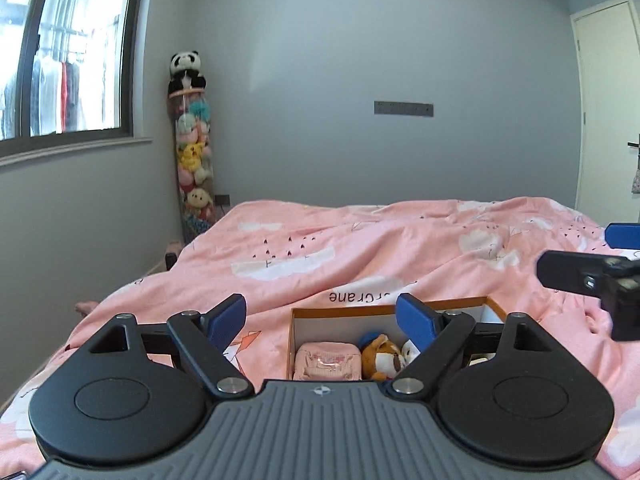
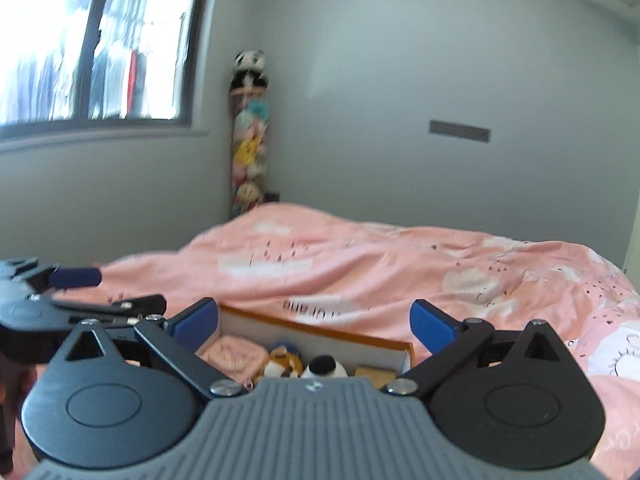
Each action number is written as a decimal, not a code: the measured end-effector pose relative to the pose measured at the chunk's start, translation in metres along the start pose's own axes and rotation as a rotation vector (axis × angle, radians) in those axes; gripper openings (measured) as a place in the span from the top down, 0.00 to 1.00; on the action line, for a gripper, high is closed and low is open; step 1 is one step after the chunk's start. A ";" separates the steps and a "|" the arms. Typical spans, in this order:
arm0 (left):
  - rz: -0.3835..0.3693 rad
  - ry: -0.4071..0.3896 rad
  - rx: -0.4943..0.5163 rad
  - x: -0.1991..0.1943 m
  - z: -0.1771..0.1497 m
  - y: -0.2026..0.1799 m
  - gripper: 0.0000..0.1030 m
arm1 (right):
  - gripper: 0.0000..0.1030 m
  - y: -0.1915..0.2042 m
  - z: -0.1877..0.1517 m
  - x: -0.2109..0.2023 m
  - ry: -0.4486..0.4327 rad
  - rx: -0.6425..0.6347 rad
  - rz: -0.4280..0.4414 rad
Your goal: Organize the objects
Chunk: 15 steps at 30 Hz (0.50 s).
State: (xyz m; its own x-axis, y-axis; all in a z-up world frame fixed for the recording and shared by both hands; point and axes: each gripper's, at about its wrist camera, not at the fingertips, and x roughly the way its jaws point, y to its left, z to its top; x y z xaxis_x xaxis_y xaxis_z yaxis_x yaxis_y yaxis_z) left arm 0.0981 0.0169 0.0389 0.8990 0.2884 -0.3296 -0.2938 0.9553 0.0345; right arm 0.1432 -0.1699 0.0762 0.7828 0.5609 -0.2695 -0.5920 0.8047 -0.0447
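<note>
Your bed (image 1: 360, 248) fills the middle and lower part of both views, covered by a rumpled pink quilt with white clouds and small dark marks. Behind it stands a pale grey wall, with a dark-framed window (image 1: 72, 52) at the upper left and a tall clear tube of stuffed toys (image 1: 192, 152) in the corner, a panda sitting on top.

The box (image 1: 320, 312) you are filling lies on the quilt at the lower centre of the left wrist view: open, shallow, white inside with an orange rim. In it, side by side, sit a pink pouch (image 1: 327, 362) at the left, a brown plush bear (image 1: 383, 356) with a blue cap beside it, and a white and black plush toy (image 2: 326, 365) further right. A small tan item lies at the box's right end; what it is you cannot tell.

Your left hand-held gripper (image 1: 320, 318) is released, its blue pads spread wide above the box with nothing between them. Your right hand-held gripper (image 2: 316, 324) is likewise spread wide and empty over the same box, and it shows at the right edge of the left wrist view.
</note>
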 end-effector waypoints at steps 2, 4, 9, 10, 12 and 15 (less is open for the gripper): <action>-0.022 0.017 0.001 -0.003 -0.003 -0.002 0.04 | 0.01 0.002 -0.004 -0.005 -0.011 0.032 -0.009; -0.036 0.041 0.000 -0.005 -0.009 -0.003 0.04 | 0.01 0.003 -0.010 -0.007 -0.007 0.070 -0.018; -0.045 0.100 -0.003 -0.003 -0.025 -0.003 0.04 | 0.01 0.003 -0.031 -0.003 0.042 0.135 -0.057; -0.051 0.112 -0.010 -0.002 -0.028 -0.002 0.04 | 0.01 0.003 -0.034 -0.001 0.053 0.143 -0.060; -0.059 0.127 -0.022 -0.003 -0.032 -0.001 0.04 | 0.01 0.005 -0.041 -0.001 0.067 0.147 -0.057; -0.065 0.144 -0.031 -0.003 -0.035 -0.001 0.04 | 0.01 0.008 -0.047 -0.001 0.075 0.135 -0.066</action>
State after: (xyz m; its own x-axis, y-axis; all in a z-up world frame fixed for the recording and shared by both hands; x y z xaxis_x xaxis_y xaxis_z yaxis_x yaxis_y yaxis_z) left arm 0.0842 0.0125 0.0064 0.8612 0.2111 -0.4623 -0.2479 0.9686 -0.0196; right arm 0.1288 -0.1730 0.0304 0.7995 0.4942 -0.3415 -0.5050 0.8608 0.0634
